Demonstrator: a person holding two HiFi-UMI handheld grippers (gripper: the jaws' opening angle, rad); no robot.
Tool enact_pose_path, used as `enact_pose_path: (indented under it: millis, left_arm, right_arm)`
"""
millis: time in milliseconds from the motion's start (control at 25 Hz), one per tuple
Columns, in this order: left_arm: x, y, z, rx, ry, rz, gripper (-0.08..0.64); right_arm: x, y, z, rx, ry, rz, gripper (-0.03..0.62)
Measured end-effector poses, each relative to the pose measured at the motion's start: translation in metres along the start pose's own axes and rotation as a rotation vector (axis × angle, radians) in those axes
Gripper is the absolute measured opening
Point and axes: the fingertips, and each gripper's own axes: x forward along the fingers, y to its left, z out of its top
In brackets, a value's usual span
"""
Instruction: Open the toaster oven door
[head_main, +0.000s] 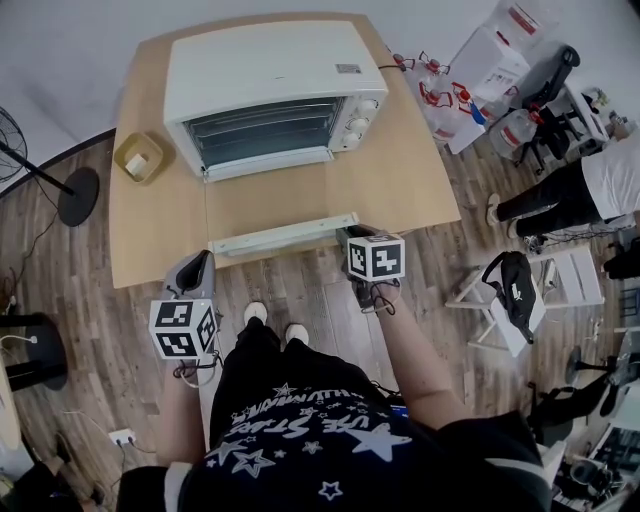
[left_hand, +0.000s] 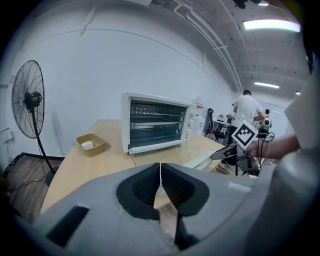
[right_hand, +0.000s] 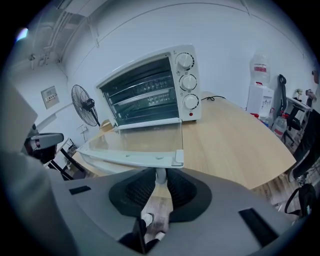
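Mid-frame, the oven door (right_hand: 145, 137) lies flat open above the bench (head_main: 400, 170). We clamp our right gripper's (right_hand: 159, 176) jaws on its handle (right_hand: 132, 159) (rigid, glass, probably light). Our left gripper's (left_hand: 160, 182) jaws are closed and empty.

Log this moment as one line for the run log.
oven door: open, lying flat | right gripper: shut on handle | left gripper: shut, empty
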Motion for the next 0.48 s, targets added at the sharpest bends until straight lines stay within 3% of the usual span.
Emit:
enact_pose_path:
  millis: [480]
  left_arm:
    - [0.003,-0.008,-0.016,-0.014,0.025,0.016,0.025]
  right_arm:
    - [0.019,-0.006,-0.027,0.008,0.045,0.006,0.077]
